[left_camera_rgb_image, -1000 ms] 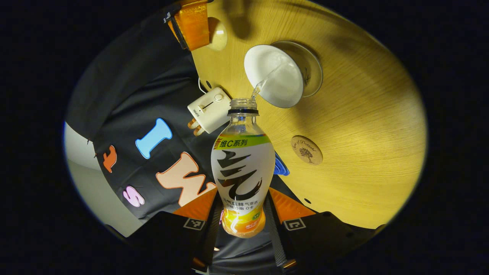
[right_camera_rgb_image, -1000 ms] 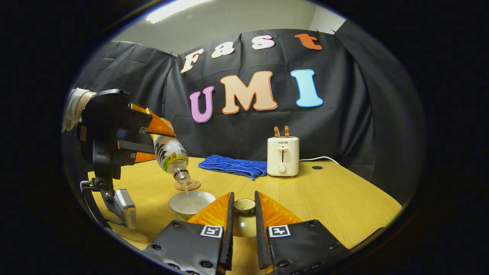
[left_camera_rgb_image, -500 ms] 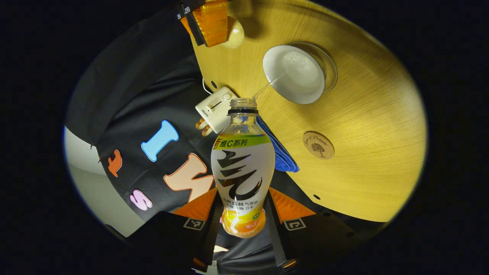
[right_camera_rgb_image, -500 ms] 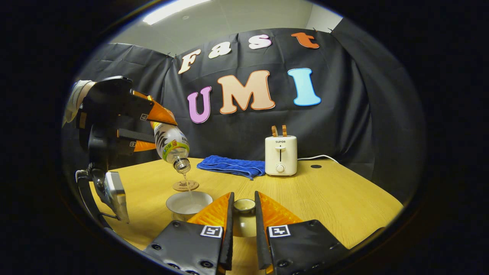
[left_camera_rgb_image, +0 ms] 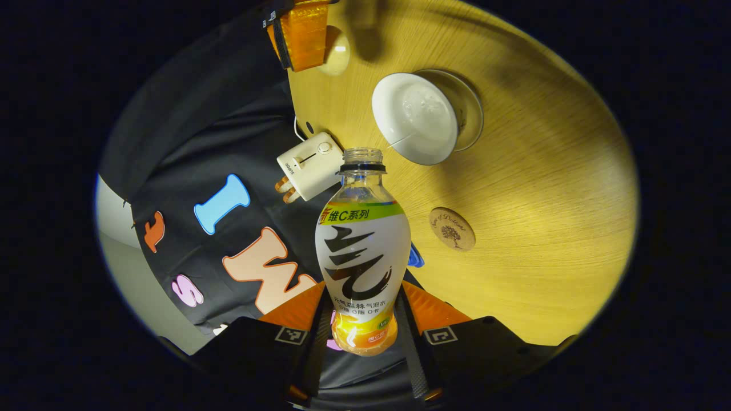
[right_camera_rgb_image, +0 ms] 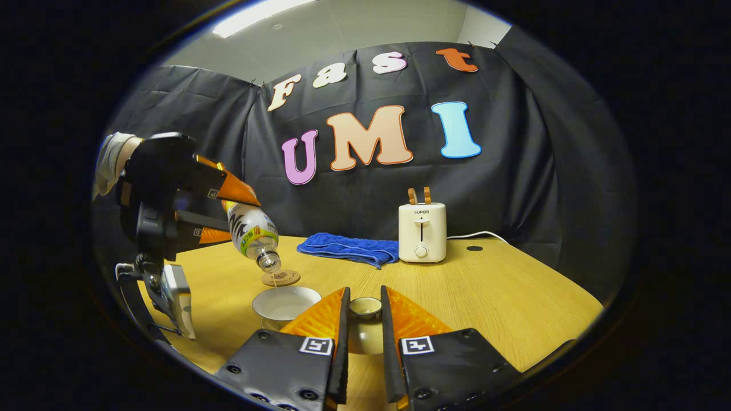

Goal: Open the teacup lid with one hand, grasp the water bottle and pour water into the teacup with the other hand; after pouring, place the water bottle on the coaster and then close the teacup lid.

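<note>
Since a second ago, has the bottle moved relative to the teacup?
Yes. In the right gripper view the bottle has tipped up a little, its mouth higher above the teacup; the stream has thinned to a trickle.

— The surface?
— Pale wood grain, smooth, faintly shiny under the light.
— The water bottle?
— Clear plastic, wrapped in a glossy printed label.
— The teacup?
— Glazed white ceramic. The cloth looks like soft terry, and the coaster like matt wood.

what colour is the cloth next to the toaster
Blue. The cloth lies folded just left of the toaster, clearest in the right gripper view.
</note>
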`<state>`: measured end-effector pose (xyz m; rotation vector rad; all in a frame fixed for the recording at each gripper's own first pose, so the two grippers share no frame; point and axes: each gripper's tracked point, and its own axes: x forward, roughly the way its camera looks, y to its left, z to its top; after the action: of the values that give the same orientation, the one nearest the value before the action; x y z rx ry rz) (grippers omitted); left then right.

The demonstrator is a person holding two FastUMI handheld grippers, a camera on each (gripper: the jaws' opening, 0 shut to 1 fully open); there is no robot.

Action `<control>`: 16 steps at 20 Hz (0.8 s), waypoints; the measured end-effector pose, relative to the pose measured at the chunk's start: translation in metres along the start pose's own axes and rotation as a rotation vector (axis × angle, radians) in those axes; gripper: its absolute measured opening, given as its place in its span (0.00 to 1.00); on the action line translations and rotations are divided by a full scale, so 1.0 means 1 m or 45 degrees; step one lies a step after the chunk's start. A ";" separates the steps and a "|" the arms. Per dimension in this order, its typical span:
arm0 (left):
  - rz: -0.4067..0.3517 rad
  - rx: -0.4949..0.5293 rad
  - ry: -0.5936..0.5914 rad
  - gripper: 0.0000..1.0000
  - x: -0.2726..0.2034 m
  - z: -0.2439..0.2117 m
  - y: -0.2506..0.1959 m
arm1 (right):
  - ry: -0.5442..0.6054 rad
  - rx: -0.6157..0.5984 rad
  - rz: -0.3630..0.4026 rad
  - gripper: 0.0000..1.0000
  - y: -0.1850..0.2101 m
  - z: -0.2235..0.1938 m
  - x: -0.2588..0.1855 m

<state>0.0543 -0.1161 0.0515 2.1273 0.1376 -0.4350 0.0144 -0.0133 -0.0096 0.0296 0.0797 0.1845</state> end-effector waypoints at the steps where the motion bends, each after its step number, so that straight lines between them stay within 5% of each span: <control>1: -0.014 -0.015 0.000 0.60 0.001 -0.001 -0.008 | -0.001 -0.002 -0.001 0.31 0.001 0.000 0.000; 16: -0.133 -0.562 -0.179 0.60 0.011 0.039 -0.063 | 0.029 0.011 0.021 0.29 0.013 -0.002 -0.002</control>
<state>0.0380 -0.1139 -0.0216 1.6560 0.2417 -0.5581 0.0104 -0.0011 -0.0108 0.0369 0.1029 0.2009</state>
